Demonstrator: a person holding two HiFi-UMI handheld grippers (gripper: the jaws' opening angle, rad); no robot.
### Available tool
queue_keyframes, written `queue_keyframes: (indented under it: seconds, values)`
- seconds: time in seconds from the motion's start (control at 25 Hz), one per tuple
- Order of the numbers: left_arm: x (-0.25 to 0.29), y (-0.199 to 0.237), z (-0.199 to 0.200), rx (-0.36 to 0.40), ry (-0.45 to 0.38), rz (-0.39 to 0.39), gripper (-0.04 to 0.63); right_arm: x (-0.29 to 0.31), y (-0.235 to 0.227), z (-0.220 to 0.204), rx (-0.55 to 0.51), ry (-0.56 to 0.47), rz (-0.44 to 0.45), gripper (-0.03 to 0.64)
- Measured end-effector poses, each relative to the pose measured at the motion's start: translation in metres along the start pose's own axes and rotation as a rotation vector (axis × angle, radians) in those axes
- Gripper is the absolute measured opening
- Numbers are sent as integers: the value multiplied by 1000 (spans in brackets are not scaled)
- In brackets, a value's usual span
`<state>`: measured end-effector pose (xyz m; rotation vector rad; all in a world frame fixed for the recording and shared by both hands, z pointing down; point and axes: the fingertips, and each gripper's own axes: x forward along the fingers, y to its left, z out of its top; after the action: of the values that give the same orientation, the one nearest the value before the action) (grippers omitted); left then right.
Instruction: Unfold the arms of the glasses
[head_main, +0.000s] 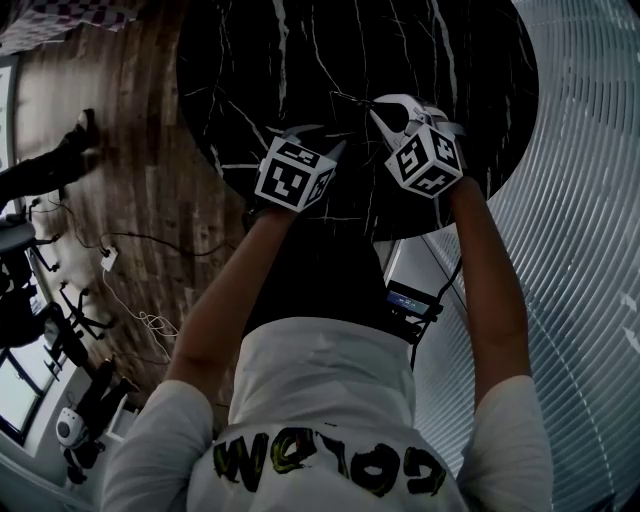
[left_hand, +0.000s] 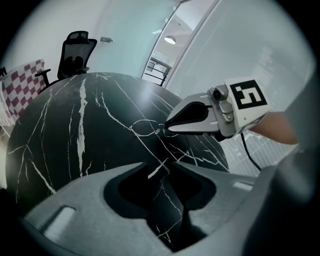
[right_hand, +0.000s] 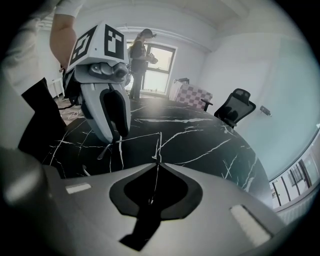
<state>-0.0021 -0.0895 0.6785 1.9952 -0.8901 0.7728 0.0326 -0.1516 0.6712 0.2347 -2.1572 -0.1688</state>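
Observation:
Thin wire-framed glasses hang just above the black marble table, held between both grippers. My right gripper is shut on the frame's wire, which runs straight up out of its jaws. In the left gripper view its tips pinch the frame beside a lens ring. My left gripper is shut on one arm of the glasses. That arm stretches sideways from the frame, and its ear end droops below the fingers. In the head view both grippers sit close together near the table's front edge.
A black office chair and a checkered chair stand behind the table. A person stands by the window. Cables lie on the wood floor to the left. A ribbed glass wall runs along the right.

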Motion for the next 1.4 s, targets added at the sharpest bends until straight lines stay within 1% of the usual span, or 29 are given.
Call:
queue_keyframes:
  seconds: [0.44,0.64,0.84,1.08,1.2,1.32,1.4]
  values:
    - [-14,12,-7,65,25,52,140,-1,0,0,-31,10,-8,12]
    - [-20,22,-11,53,23,69,140,0,0,-1,-40,13,-11,12]
    - [-25,29,-13,72,27,96,140,0,1,-1,-53,17,-16,12]
    - [-30,38,-14,69,3,140,140,1,1,-2,-70,23,-22,12]
    - [-30,39,-14,77,4,149,140,1,1,-2,-75,25,-27,12]
    - [-29,37,-14,92,7,153,140,1,1,-3,-67,26,-31,14]
    - [-28,36,-13,101,1,153,140,0,1,-3,-48,30,-37,26]
